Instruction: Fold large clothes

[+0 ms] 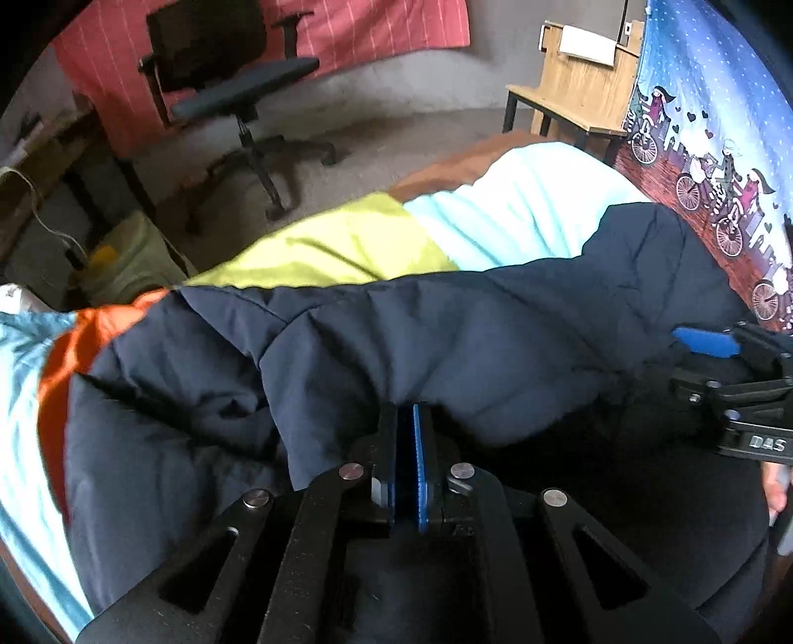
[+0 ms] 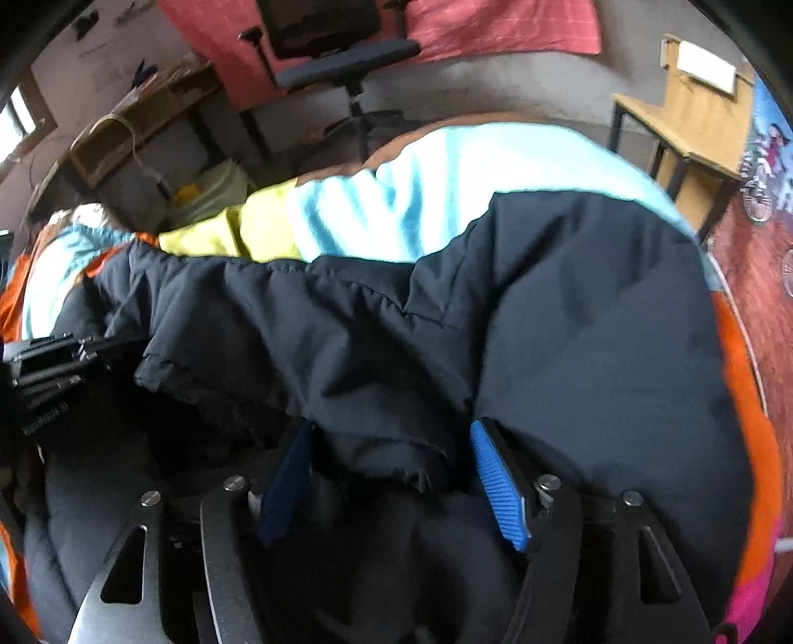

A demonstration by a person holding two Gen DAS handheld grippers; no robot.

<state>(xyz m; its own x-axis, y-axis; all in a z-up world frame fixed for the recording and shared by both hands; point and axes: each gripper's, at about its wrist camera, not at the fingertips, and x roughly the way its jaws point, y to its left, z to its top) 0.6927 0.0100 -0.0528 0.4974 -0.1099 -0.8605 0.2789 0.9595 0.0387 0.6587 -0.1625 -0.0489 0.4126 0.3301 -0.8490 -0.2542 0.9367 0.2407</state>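
A dark navy quilted padded jacket (image 1: pixel 446 337) lies rumpled across a bed covered by a colour-block sheet of pale blue, lime yellow and orange (image 1: pixel 495 218). The left gripper (image 1: pixel 407 446) has its blue-padded fingers narrowed to a slit, pinching a fold of the jacket. The right gripper (image 2: pixel 391 475) stands with fingers wide apart, jacket cloth lying loose between them. Beyond the bed: grey floor (image 1: pixel 396 138), a black swivel office chair (image 1: pixel 233 84), a light wooden desk on black legs (image 1: pixel 575 94), a pink striped hanging cloth (image 1: pixel 386 25) and a blue cartoon cyclist-print fabric (image 1: pixel 713 148).
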